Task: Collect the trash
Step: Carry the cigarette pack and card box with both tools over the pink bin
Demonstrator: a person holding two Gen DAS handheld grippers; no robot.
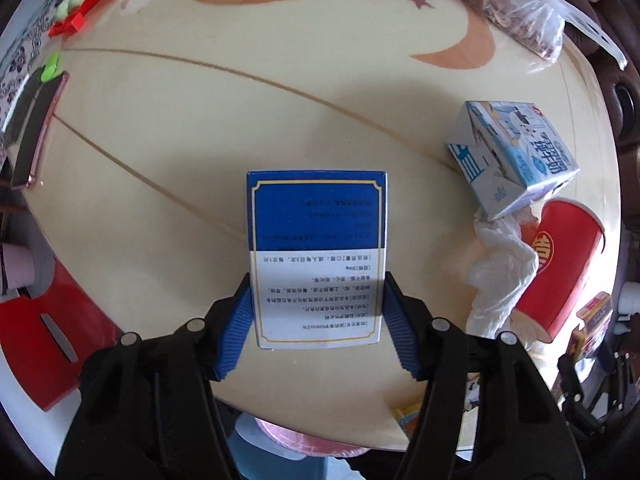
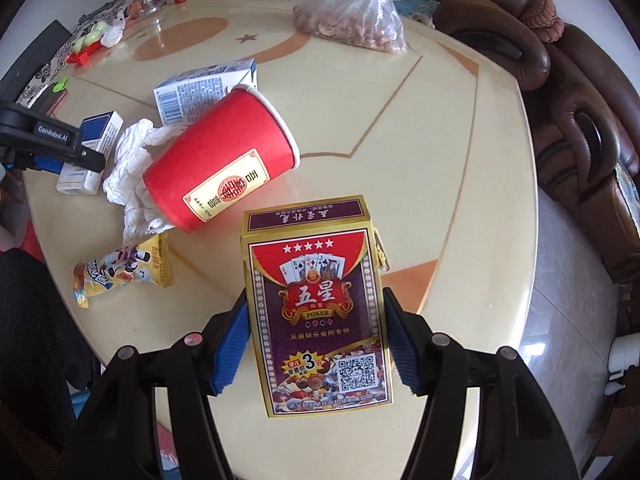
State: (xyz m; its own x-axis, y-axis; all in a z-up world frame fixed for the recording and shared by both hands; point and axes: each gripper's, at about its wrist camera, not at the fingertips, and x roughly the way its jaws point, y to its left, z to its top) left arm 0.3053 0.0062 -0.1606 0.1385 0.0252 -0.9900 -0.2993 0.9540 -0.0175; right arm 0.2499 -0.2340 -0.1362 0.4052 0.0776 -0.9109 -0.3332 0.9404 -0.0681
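Observation:
My left gripper (image 1: 318, 300) is shut on a blue and white box (image 1: 316, 256), its blue pads (image 1: 240, 320) pressed on both sides. My right gripper (image 2: 316, 312) is shut on a red and gold poker card box (image 2: 316, 312). On the round cream table (image 2: 400, 160) lie a red paper cup (image 2: 224, 160) on its side, crumpled white tissue (image 2: 128, 168), a blue and white milk carton (image 2: 200, 88) and a yellow snack wrapper (image 2: 124, 268). The left gripper with its box also shows in the right wrist view (image 2: 76, 148).
A plastic bag of nuts (image 2: 352, 20) sits at the table's far side. A phone (image 1: 36, 132) and red and green clips (image 1: 72, 12) lie at the far left. A brown sofa (image 2: 580, 100) stands to the right. A red stool (image 1: 44, 340) stands below left.

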